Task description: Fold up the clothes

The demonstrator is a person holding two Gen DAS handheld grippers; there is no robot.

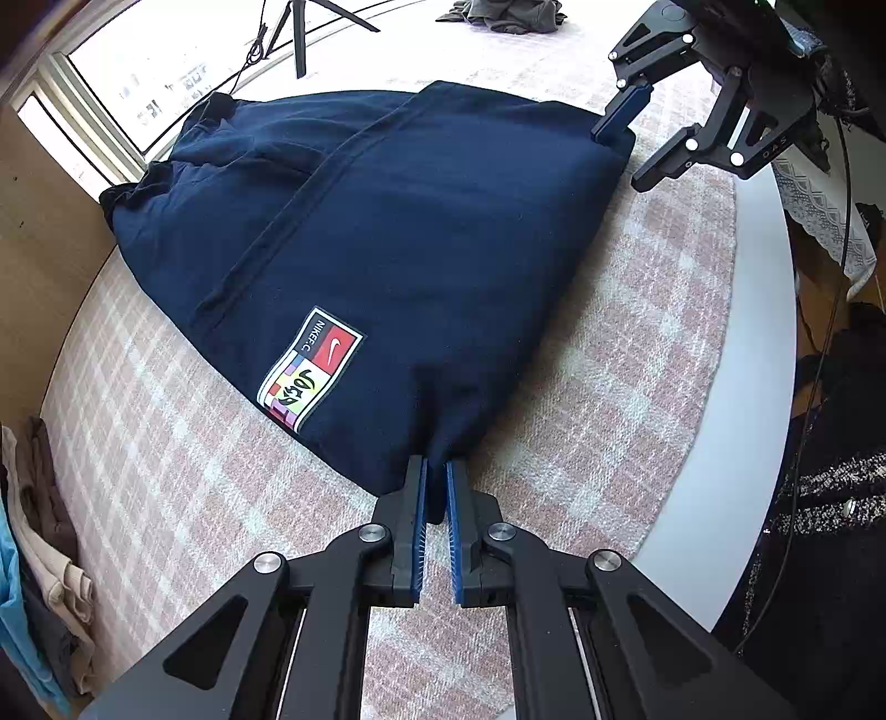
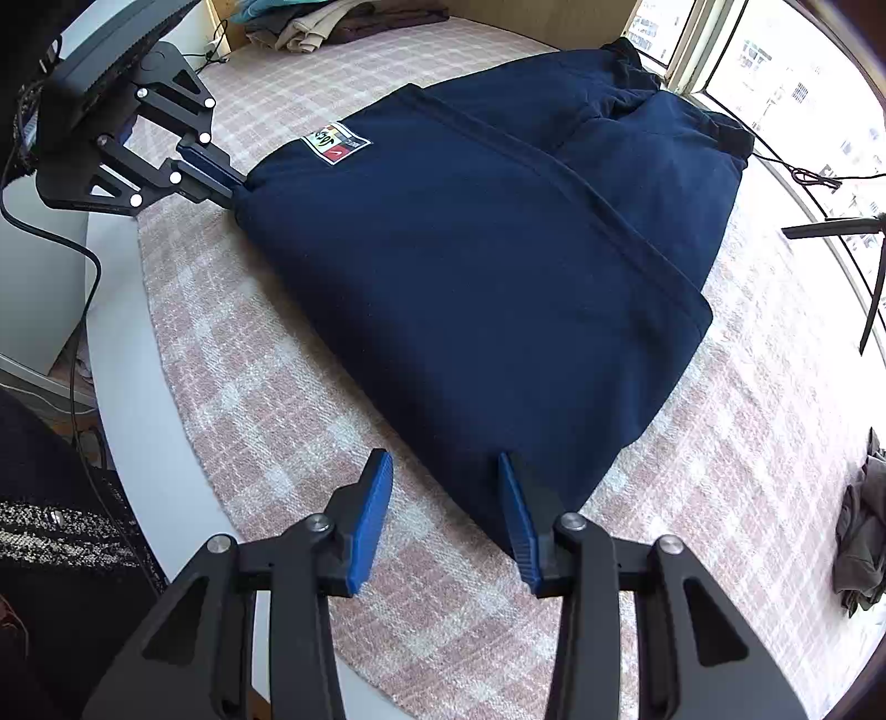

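My left claw is clamped on the near corner of the dark blue shorts, a bunch of cloth pinched between its blue pads. My right claw stands apart: in its own view one finger rests against the other near corner of the shorts and the other finger hangs over bare cover, so nothing is pinched there.

The shorts lie spread on the pink checked bed cover, near hem toward me, waistband with its drawstring at the far end by the window. A colourful badge sits close to my left corner.

This looks like thick, soft jersey: light to lift, limp, not slippery, nothing to break. It will sag in the middle unless both near corners are taken together. I judge the right claw needs to close on its corner, through both layers at the hem, before anything is folded toward the waistband. Folded clothes are stacked far off by the wall.
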